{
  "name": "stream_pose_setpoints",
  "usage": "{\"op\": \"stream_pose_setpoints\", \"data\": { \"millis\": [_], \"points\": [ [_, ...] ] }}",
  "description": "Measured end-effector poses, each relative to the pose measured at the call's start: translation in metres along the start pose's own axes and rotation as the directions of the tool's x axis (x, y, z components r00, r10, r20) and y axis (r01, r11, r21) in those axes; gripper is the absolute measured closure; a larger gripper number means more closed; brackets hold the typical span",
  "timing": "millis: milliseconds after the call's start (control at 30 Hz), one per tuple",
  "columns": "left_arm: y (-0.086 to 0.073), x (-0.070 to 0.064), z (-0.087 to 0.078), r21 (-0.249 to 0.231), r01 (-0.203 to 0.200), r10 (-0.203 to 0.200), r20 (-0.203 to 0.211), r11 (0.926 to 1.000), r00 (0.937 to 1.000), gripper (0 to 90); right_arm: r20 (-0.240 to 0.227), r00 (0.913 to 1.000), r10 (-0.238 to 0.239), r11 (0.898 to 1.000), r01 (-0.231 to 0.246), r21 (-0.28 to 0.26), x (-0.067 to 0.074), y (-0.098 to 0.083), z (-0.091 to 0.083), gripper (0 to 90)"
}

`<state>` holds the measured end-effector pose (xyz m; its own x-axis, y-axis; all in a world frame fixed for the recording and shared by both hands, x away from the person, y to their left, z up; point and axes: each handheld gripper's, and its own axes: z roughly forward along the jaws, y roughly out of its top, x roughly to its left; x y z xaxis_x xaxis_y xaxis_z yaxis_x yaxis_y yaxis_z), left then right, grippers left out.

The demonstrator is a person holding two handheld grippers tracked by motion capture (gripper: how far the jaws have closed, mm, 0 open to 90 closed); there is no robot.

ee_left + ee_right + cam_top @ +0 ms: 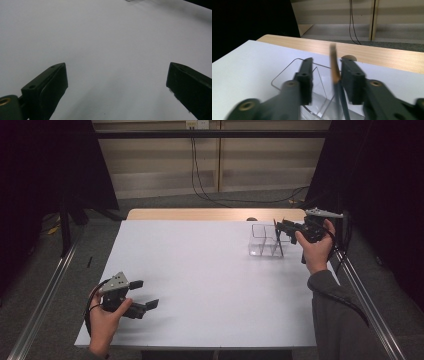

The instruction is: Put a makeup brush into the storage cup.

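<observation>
Stick, thin, dark and brown-tipped, looks light, stiff and apt to roll; we would pinch its upper shaft. Left gripper hovers spread over the bare table. The clear divided box holds the stick upright, leaning on one jaw of the parted right gripper.

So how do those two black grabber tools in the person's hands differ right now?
The left gripper hangs low over the bare near-left part of the white table, jaws spread wide with nothing between them. The right gripper is at the far right, over the clear plastic compartment box, jaws much narrower, with a thin brush-like stick standing between them beside one jaw. Both are black two-jaw tools, each held in one hand.
</observation>
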<state>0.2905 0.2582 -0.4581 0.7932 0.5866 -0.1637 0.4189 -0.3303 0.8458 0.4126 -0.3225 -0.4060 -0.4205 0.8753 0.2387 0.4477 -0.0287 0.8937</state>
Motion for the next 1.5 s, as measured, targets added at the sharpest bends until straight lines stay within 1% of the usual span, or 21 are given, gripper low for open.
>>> {"op": "stream_pose_setpoints", "data": {
  "millis": [67,100,200,267,300,333,433,500,633,733,767,900,933,1033,1067,1133,1167,1233,1300,1367,1500],
  "points": [
    [0.0,0.0,0.0,0.005,-0.003,0.003,-0.003,1.0,1.0,3.4,0.002,1.0,-0.002,1.0,0.002,-0.003,0.001,0.0,0.0,51.4],
    [0.0,0.0,0.0,0.005,-0.003,0.003,-0.004,1.0,1.0,3.4,-0.008,1.0,0.005,1.0,-0.005,-0.001,0.002,0.0,0.0,47.2],
    [0.0,0.0,0.0,0.003,-0.003,0.003,0.0,1.0,1.0,3.4,-0.002,1.0,0.007,1.0,-0.007,-0.011,0.004,0.001,-0.001,38.1],
    [0.001,0.0,0.0,0.006,-0.003,0.003,-0.004,1.0,1.0,3.4,0.001,1.0,0.008,1.0,-0.008,-0.016,0.004,0.001,-0.002,34.0],
    [0.001,0.0,0.0,0.005,-0.002,0.002,-0.004,1.0,1.0,3.4,-0.003,0.9998,0.018,1.0,-0.018,-0.017,0.004,0.001,-0.002,31.9],
    [0.0,0.0,0.001,-0.002,0.001,-0.001,0.001,1.0,1.0,3.4,-0.004,0.9997,0.024,1.0,-0.024,-0.018,0.004,0.001,-0.003,30.8],
    [0.0,0.001,0.001,0.002,0.0,-0.001,0.007,1.0,1.0,3.4,-0.008,0.9995,0.03,0.999,-0.03,-0.024,0.003,0.0,-0.006,26.9],
    [0.001,0.001,0.001,0.009,-0.007,0.007,-0.001,0.9999,1.0,3.4,-0.014,0.9995,0.03,0.999,-0.03,-0.029,0.003,-0.001,-0.008,25.9],
    [0.001,0.001,0.001,-0.004,0.001,-0.001,0.006,1.0,1.0,3.4,-0.019,0.9993,0.034,0.999,-0.034,-0.029,0.003,-0.002,-0.011,23.9],
    [0.002,0.002,0.001,-0.006,-0.001,0.001,0.007,1.0,1.0,3.4,-0.025,0.9995,0.017,0.999,-0.018,-0.027,0.005,-0.002,-0.012,22.7],
    [0.002,0.002,0.001,-0.005,-0.001,0.001,-0.003,1.0,1.0,3.4,-0.026,0.9995,0.016,0.999,-0.017,-0.028,0.006,-0.003,-0.012,22.5],
    [0.003,0.002,0.003,-0.005,-0.005,0.005,0.01,1.0,0.9999,3.4,-0.031,0.9995,0.009,1.0,-0.01,-0.024,0.007,-0.004,-0.011,20.2],
    [0.003,0.002,0.004,-0.004,0.001,-0.001,0.012,1.0,0.9999,3.4,-0.031,0.9995,0.006,1.0,-0.007,-0.028,0.008,-0.004,-0.011,19.9],
    [0.004,0.001,0.006,-0.004,0.003,-0.003,0.015,1.0,0.9999,3.3,-0.042,0.9991,0.004,1.0,-0.005,-0.024,0.01,-0.004,-0.011,19.4],
    [0.004,0.002,0.006,0.0,-0.006,0.006,0.014,1.0,0.9999,3.3,-0.044,0.999,0.001,1.0,-0.002,-0.02,0.011,-0.004,-0.011,19.2],
    [0.004,0.002,0.006,-0.003,-0.002,0.002,0.017,1.0,0.9999,3.3,-0.045,0.9989,-0.014,1.0,0.013,-0.019,0.011,-0.004,-0.011,18.9],
    [0.003,0.002,0.006,-0.001,-0.001,0.001,0.019,1.0,0.9998,3.3,-0.048,0.9988,-0.011,1.0,0.01,-0.019,0.012,-0.004,-0.01,18.4],
    [0.003,0.002,0.006,0.005,-0.006,0.006,0.004,1.0,1.0,3.3,-0.053,0.9983,-0.023,1.0,0.022,-0.017,0.012,-0.003,-0.01,18.1],
    [0.003,0.002,0.005,-0.001,0.0,0.0,0.013,1.0,0.9999,3.2,-0.052,0.9984,-0.021,1.0,0.02,-0.015,0.013,-0.003,-0.01,17.5],
    [0.003,0.003,0.005,-0.006,0.003,-0.003,0.014,1.0,0.9999,3.2,-0.062,0.9979,-0.02,1.0,0.019,-0.018,0.013,-0.004,-0.01,17.5],
    [0.004,0.003,0.007,-0.006,0.006,-0.006,0.009,1.0,0.9999,3.2,-0.058,0.9981,-0.022,1.0,0.022,-0.008,0.013,-0.007,-0.008,16.7]
  ]
}}
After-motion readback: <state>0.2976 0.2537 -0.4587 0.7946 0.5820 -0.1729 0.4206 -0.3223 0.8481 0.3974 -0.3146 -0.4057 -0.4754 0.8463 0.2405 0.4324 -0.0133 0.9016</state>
